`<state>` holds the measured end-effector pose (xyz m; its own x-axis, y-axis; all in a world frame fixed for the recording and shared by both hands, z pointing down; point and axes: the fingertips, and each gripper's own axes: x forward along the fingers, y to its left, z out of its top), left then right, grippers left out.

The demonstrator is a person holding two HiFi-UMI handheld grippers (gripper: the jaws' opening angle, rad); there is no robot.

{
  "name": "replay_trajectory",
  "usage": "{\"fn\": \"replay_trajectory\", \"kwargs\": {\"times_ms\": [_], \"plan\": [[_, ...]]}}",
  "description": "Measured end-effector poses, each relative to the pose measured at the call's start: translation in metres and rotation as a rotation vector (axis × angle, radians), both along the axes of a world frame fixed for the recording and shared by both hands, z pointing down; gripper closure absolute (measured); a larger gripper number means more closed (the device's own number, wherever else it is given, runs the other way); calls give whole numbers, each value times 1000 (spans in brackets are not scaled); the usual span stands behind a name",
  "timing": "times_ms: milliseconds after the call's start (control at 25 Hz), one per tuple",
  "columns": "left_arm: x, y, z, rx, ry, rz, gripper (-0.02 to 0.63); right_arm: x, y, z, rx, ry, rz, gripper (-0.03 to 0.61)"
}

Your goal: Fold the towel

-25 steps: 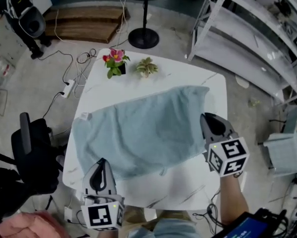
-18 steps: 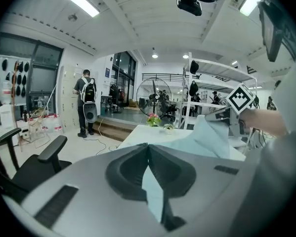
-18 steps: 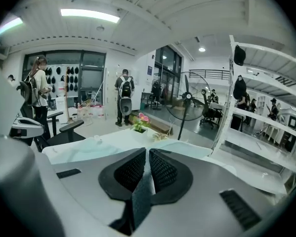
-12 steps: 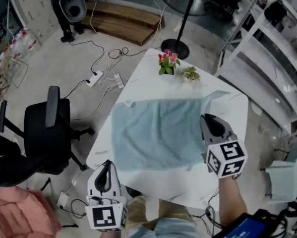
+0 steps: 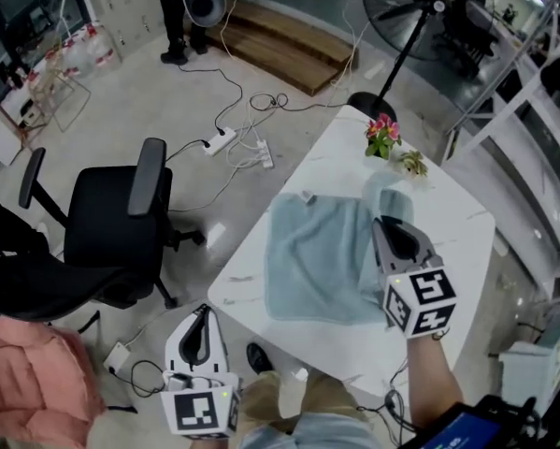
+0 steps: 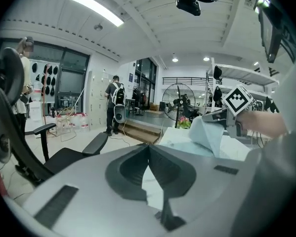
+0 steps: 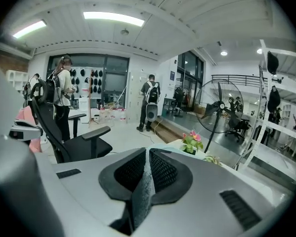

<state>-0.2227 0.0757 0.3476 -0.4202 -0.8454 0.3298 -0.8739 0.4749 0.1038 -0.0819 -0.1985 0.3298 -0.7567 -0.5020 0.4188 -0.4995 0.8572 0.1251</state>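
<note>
A light blue towel [image 5: 312, 260] lies on the white table [image 5: 452, 251]. Its right part is lifted and drawn over toward the left. My right gripper [image 5: 384, 223] hangs above the towel's right side, shut on a fold of it. In the right gripper view the cloth [image 7: 144, 186] is pinched between the jaws of the right gripper [image 7: 147, 154]. My left gripper [image 5: 201, 314] is off the table's near left corner, above the floor, shut and holding nothing. In the left gripper view the closed left gripper [image 6: 148, 147] faces the raised towel [image 6: 207, 132].
Two small flower pots [image 5: 382, 137] [image 5: 412, 164] stand at the table's far corner. A black office chair [image 5: 121, 223] is left of the table, with cables [image 5: 242, 143] on the floor and a fan stand [image 5: 371, 106] behind. Metal shelving [image 5: 541, 110] runs along the right.
My right gripper has carried the towel's right edge leftward, so the spread cloth looks narrower. My left gripper has moved from the table's near edge to beyond its left corner.
</note>
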Motion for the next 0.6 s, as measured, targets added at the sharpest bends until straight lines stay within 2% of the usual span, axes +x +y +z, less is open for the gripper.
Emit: {"fn": "replay_trajectory", "kwargs": {"times_ms": [320,600], "plan": [[-34,43,8,-17,22,-86,606,-70,46,18,-25,13,-108,538],[-53,67,21,-34,38,-127,606,-106,83,72,-63,93,-182,537]]}}
